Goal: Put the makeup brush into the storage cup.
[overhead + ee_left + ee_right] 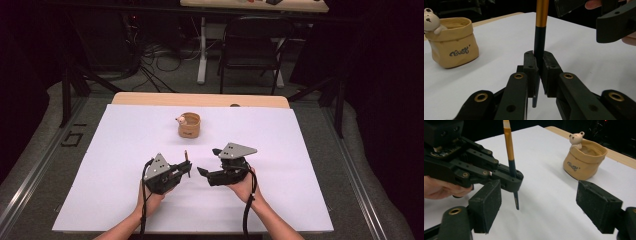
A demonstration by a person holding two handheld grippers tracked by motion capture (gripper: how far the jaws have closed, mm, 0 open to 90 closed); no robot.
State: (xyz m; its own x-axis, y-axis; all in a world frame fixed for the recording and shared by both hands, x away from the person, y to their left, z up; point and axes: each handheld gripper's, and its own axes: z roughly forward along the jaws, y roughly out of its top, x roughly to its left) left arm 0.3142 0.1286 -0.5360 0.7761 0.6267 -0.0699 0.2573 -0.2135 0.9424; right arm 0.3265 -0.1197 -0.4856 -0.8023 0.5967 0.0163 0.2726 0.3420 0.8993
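Holding: left gripper (186,167) has its jaws pinching the dark lower shaft of the brush (539,47); the pads press it from both sides, near its lower end rather than its middle
Free jaws: right gripper (541,205) has its jaws spread wide with nothing between the pads; it sits just beside the brush, on the side away from the left hand (152,197)
Place of the brush: upright in the left jaws, above the desk (280,150), well short of the pot (189,125) and on the person's side of it
Long axis: close to vertical, leaning slightly in the right gripper view; gold-orange upper section rising well above the jaws, dark pointed end hanging just below them toward the desk; which end carries bristles I cannot tell
Risk, pivot: the grip is low on a long thin shaft, so the tall part above could swing about the pads if the hand tilts or moves fast; the brush would then lean or slide down
Risk, knock: the spread right jaws are near the brush; a careless pass could strike the shaft and twist it out of line
Risk, pot: the pot beyond the brush has a small bear figure (181,119) on its rim; lowering the brush off-centre could catch the rim or tip the pot
Risk, tip: dipping the hand could press the hanging end on the desk and push the shaft up through the pads
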